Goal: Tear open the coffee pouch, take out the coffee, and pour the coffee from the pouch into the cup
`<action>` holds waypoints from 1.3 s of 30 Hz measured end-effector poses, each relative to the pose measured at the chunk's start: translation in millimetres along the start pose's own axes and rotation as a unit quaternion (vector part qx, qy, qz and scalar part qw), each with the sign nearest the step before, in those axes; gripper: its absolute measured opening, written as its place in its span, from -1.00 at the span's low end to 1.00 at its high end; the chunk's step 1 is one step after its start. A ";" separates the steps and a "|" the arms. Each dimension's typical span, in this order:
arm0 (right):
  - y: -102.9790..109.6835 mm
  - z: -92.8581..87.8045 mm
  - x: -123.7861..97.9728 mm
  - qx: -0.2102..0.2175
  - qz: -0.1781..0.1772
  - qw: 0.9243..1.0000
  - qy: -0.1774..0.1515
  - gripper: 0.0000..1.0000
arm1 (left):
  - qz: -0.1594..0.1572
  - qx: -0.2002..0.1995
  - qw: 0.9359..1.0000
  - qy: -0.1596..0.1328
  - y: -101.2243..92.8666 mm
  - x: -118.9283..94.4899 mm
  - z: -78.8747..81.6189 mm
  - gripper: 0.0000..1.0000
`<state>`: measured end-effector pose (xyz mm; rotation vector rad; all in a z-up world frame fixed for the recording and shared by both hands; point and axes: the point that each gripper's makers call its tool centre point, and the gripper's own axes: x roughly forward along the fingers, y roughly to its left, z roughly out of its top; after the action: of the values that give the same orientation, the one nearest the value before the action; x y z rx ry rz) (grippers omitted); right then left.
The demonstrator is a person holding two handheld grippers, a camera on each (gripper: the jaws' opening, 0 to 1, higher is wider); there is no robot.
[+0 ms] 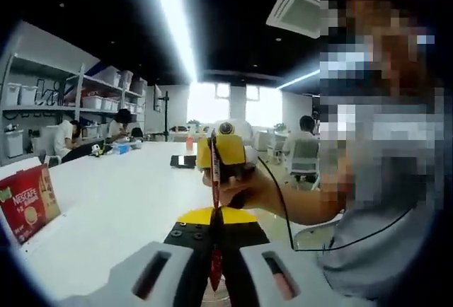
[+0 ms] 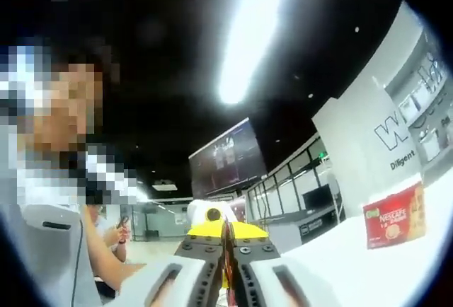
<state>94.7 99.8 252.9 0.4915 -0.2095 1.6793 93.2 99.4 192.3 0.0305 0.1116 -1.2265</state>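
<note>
1. In the left gripper view, the left gripper (image 1: 215,250) has its jaws closed on the lower end of a thin red coffee stick (image 1: 214,180), which is seen edge-on and stands upright between them.
2. In the same view, the right gripper (image 1: 225,157) faces the camera from the other side and holds the upper part of the same stick; a hand (image 1: 258,194) is behind it.
3. Below the grippers is the white table (image 1: 127,208), and a red Nescafe box (image 1: 28,201) stands at its left edge. I cannot see a cup here.
4. In the right gripper view, the right gripper (image 2: 226,268) has its jaws pressed together on the coffee stick (image 2: 226,250), which shows as a narrow red edge between them.
5. The yellow front of the left gripper (image 2: 225,230) is just behind, touching or almost touching. The Nescafe box (image 2: 393,215) stands on the table (image 2: 340,264) at the right.
6. My judgement: the tearing is now at hand. If the two grippers pull apart too quickly, the stick can open suddenly and the powder can spill on the table. If one grip is weak, the stick can slip out without tearing.
</note>
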 end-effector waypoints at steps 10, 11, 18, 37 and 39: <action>4.8 -4.8 12.6 -0.011 0.009 1.000 0.019 -0.98 | -0.008 0.015 1.000 0.003 -2.2 9.6 32.1 -0.90; 5.0 -3.6 12.8 -0.008 0.007 1.000 0.021 -0.98 | -0.008 0.016 1.000 0.002 -1.8 9.3 32.2 -0.91; 6.9 8.4 15.1 -0.028 -0.003 0.999 0.036 -0.99 | -0.017 -0.001 0.999 -0.045 -3.6 1.3 29.2 -0.92; -5.9 12.5 6.9 -0.031 -0.018 0.999 0.030 -1.00 | 0.001 -0.012 0.999 -0.037 1.8 -10.4 -6.2 -0.93; -7.4 12.6 5.3 -0.030 -0.020 0.999 0.028 -1.00 | -0.001 -0.014 0.999 -0.037 1.0 -10.0 -7.8 -0.92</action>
<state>103.8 100.7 265.4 0.4001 -0.2072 1.6405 90.2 109.7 185.5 -0.0401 0.0648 -1.2260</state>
